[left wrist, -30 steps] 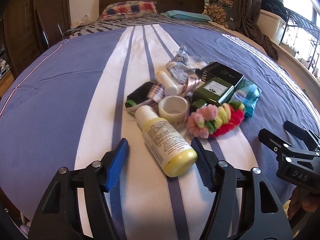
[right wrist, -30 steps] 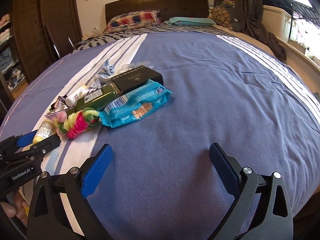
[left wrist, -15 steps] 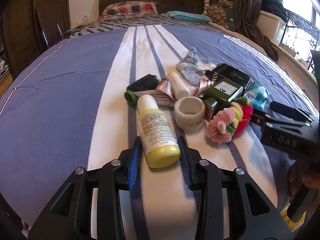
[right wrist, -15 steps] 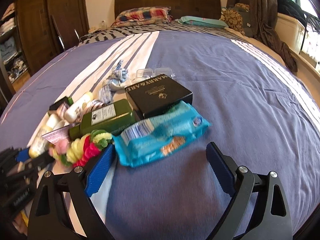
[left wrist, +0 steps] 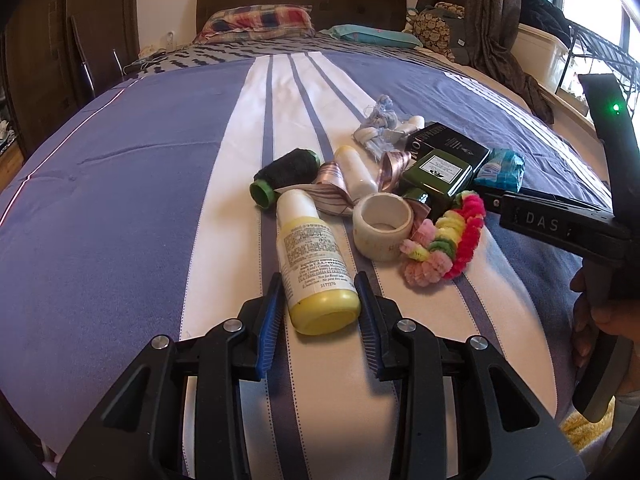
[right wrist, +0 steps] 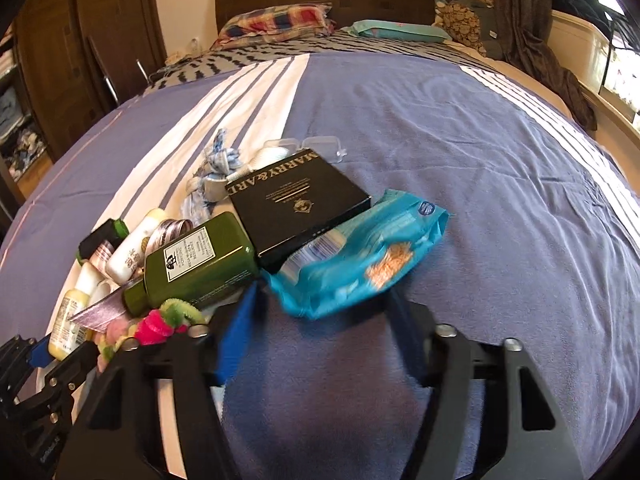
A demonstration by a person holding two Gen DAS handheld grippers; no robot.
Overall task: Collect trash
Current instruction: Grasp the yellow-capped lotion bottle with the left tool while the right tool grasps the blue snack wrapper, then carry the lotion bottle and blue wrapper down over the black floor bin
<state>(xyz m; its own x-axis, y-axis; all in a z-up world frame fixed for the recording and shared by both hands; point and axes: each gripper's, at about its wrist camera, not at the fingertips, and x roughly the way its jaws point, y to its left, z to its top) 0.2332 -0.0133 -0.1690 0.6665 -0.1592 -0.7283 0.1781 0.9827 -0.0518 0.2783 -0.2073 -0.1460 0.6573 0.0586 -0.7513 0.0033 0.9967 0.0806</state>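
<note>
A pile of small items lies on the striped bedspread. My left gripper is shut on the base of a yellow lotion bottle, which lies on the bed. My right gripper is open, its jaws on either side of the near end of a blue snack wrapper; the view is blurred. The right gripper also shows in the left wrist view, by a fuzzy pipe-cleaner ring. The bottle shows small in the right wrist view.
Around them lie a dark green bottle, a black box, a white tape roll, a black thread spool, a small white bottle, ribbon and a knotted rag. Pillows and headboard stand far behind.
My left gripper moved forward and closed on the yellow bottle's base. My right gripper moved forward and left to the blue wrapper, its jaws narrowing around it.
</note>
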